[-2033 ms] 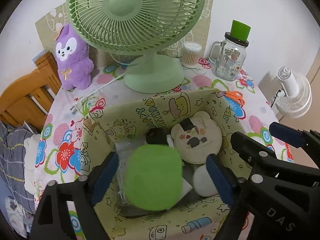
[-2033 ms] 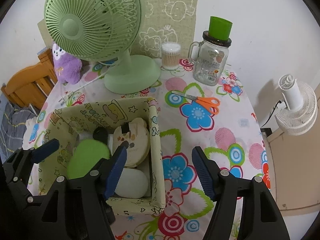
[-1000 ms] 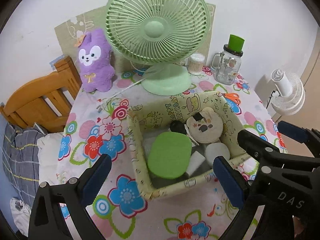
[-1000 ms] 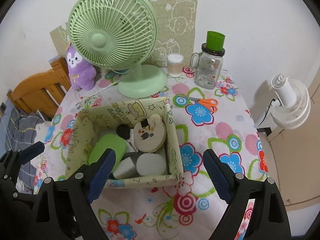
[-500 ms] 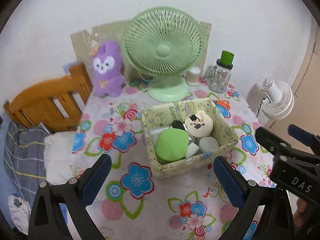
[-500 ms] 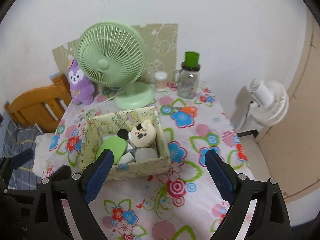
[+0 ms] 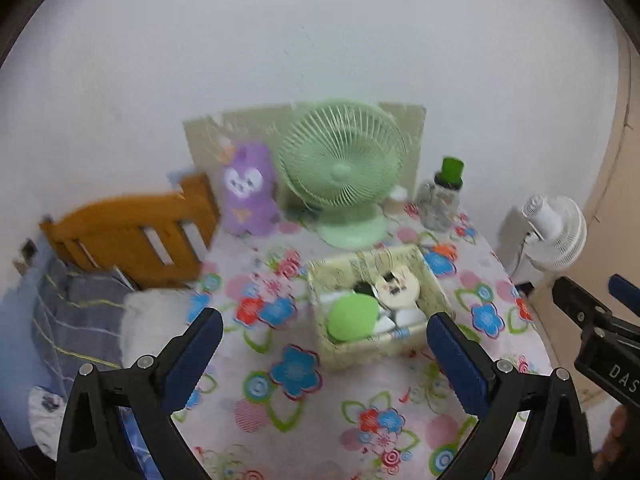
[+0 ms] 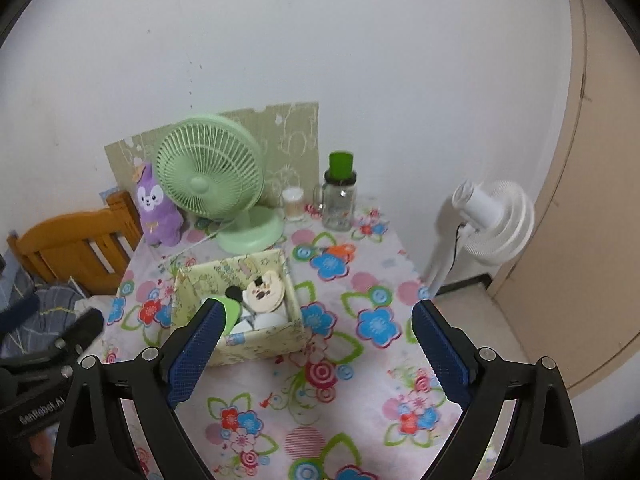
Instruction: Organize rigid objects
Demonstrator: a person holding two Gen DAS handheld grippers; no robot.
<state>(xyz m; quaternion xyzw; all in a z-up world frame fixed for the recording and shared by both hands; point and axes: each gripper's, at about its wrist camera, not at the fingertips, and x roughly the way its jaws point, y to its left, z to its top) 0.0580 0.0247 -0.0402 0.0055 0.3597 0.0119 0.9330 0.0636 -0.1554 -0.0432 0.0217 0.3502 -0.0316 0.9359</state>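
Our left gripper (image 7: 320, 340) & right gripper (image 8: 316, 340) both hang w/ blue-padded jaws spread wide, nothing between them; the right's jaws have just been opening further. Both sit well back from and above the pale yellow printed fabric box (image 8: 240, 346), which lies ahead and below. From the right it's ahead-left, from the left ahead-right; neither looks clearly nearer. In the box we count 1 green oval pad (image 7: 352, 317), 1 round cream bear-face case (image 7: 397, 286), 1 small black piece (image 8: 233, 292), 2–3 white bits. Behind the box: 1 green plastic desk fan (image 8: 218, 196), 1 orange-handled scissors (image 8: 340, 250).
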